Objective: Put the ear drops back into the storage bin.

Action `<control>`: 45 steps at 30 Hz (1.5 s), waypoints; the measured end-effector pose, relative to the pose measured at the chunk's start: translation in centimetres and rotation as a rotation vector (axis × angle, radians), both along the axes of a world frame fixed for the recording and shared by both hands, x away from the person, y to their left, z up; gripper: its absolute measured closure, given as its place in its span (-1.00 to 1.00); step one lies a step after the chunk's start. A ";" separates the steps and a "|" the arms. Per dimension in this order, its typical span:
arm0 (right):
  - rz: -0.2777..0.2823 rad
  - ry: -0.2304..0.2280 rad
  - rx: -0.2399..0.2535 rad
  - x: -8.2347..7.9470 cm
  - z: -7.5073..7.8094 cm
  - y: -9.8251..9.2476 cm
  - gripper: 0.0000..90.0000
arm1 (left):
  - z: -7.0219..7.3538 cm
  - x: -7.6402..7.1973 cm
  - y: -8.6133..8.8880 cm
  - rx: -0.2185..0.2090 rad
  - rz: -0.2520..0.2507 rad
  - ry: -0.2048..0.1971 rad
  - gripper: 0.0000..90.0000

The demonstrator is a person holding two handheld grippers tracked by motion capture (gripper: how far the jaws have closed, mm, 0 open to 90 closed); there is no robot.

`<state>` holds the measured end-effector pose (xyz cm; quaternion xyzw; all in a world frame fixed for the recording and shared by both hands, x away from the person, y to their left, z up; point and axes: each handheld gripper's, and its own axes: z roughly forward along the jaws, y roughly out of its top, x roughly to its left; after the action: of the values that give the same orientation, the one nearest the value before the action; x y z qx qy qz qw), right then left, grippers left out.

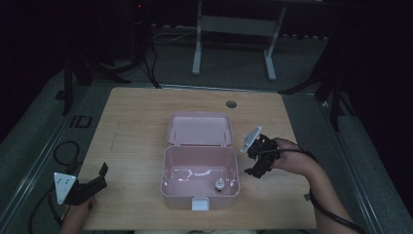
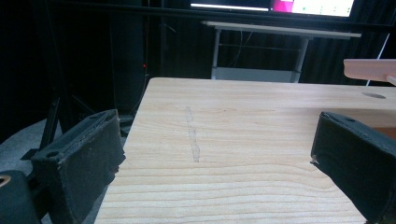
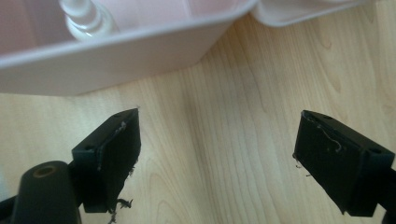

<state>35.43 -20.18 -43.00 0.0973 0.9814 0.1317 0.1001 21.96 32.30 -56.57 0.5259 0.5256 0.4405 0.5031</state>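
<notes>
Counting comes out short: one pink box [image 1: 200, 179] is sitting in the middle of the wooden bench [image 1: 131, 136], two claws are hovering at its sides, and a single small white bottle [image 1: 219, 185] is standing upright inside the box, near its front right corner. The box lid [image 1: 199, 129] is lying open behind the tub, hinged back toward the far edge, and a white latch [image 1: 200, 204] is showing on the front wall. A dark round hole [image 1: 231, 104] is sitting in the bench near the far edge. The left claw [image 1: 103, 174] is resting at the bench's near left corner, well apart from the box, its jaws spread wide with bare wood between them; the hand holding it is being cut off by the bottom of the high view. The right claw [image 1: 256, 168] is being held just beside the box's right wall — its jaws are also standing wide apart and gripping nothing. In the right gripper view only the top of the bottle is peeking over the box rim, its body hidden by the wall. The room beyond the bench is staying too dark to read, apart from a pale frame [image 1: 234, 34] on the floor.
</notes>
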 end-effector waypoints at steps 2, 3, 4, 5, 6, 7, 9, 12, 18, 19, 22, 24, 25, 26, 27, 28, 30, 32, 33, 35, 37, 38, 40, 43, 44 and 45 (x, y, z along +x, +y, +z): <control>-0.005 -0.001 0.000 0.0 -0.4 -0.2 -0.68 | 0.0 0.0 0.0 -0.001 0.000 -0.001 -0.95; -0.013 0.001 0.011 0.1 -1.0 -0.6 -0.68 | 0.0 0.0 0.0 0.000 0.000 0.000 -0.95; -0.024 0.021 0.015 0.1 -1.6 -0.9 -0.68 | 0.0 0.0 0.0 0.000 0.000 0.000 -0.95; -0.024 0.021 0.015 0.1 -1.6 -0.9 -0.68 | 0.0 0.0 0.0 0.000 0.000 0.001 -0.95; -0.027 0.025 0.010 0.1 -2.0 -1.1 -0.68 | 0.0 0.0 0.0 0.000 0.001 0.001 -0.95; -0.032 0.036 0.007 0.1 -2.5 -1.4 -0.68 | 0.0 0.0 0.0 -0.001 0.001 0.000 -0.95; -0.044 0.044 -0.006 0.1 -3.2 -1.9 -0.68 | 0.0 0.0 0.0 0.001 0.000 0.001 -0.95; -0.084 0.030 0.027 0.1 -4.2 -2.7 -0.68 | 0.0 0.0 0.0 0.002 0.001 0.001 -0.95; -0.167 -0.020 0.088 0.3 -5.7 -3.9 -0.68 | 0.0 0.0 0.0 0.002 0.002 0.002 -0.95; -0.167 -0.020 0.088 0.3 -5.7 -3.9 -0.68 | 0.0 0.0 0.0 0.002 0.002 0.002 -0.95; -0.242 -0.064 0.147 0.4 -6.5 -4.8 -0.69 | 0.0 0.0 0.0 0.001 0.002 0.001 -0.95; -0.254 -0.070 0.164 0.4 -6.7 -4.9 -0.69 | 0.0 0.0 0.0 0.002 0.002 0.002 -0.95; -0.270 -0.078 0.180 0.4 -7.0 -5.1 -0.69 | 0.0 0.0 0.0 0.003 0.002 0.002 -0.95; -0.286 -0.095 0.193 0.3 -7.3 -5.3 -0.69 | 0.0 0.0 0.0 0.003 0.002 0.002 -0.95; -0.307 -0.101 0.215 0.1 -7.9 -5.6 -0.69 | 0.0 0.0 0.0 0.001 0.002 0.001 -0.95; -0.307 -0.101 0.215 0.1 -7.9 -5.6 -0.69 | 0.0 0.0 0.0 0.001 0.002 0.002 -0.95; -0.323 -0.121 0.235 0.0 -8.5 -5.9 -0.69 | 0.0 0.0 0.0 0.001 0.002 0.001 -0.95; -0.370 -0.158 0.280 -0.2 -9.3 -6.4 -0.69 | 0.0 0.0 0.0 0.001 0.002 0.001 -0.95; -0.370 -0.158 0.280 -0.2 -9.3 -6.4 -0.69 | 0.0 0.0 0.0 0.002 0.002 0.002 -0.95; -0.417 -0.193 0.341 -0.3 -9.7 -7.0 -0.69 | 0.0 0.0 0.0 0.001 0.003 0.002 -0.95; -0.435 -0.217 0.360 -0.4 -9.8 -7.1 -0.69 | 0.0 0.0 0.0 0.002 0.003 0.002 -0.95; -0.455 -0.236 0.386 -0.5 -10.0 -7.3 -0.69 | 0.0 0.0 0.0 0.003 0.003 0.002 -0.95; -0.496 -0.272 0.420 -0.8 -10.3 -7.7 -0.69 | 0.0 0.0 0.0 0.003 0.003 0.002 -0.95; -0.530 -0.302 0.444 -1.0 -10.6 -7.9 -0.69 | 0.0 0.0 0.0 0.003 0.003 0.002 -0.95; -0.575 -0.337 0.466 -1.2 -10.9 -8.2 -0.70 | 0.0 0.0 0.0 0.003 0.003 0.002 -0.95; -0.575 -0.337 0.466 -1.2 -10.9 -8.2 -0.70 | 0.0 0.0 0.0 0.003 0.003 0.002 -0.95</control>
<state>34.20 -28.42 -53.93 0.3651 0.8280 0.3311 0.2675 21.95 32.27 -56.57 0.5263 0.5262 0.4418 0.5009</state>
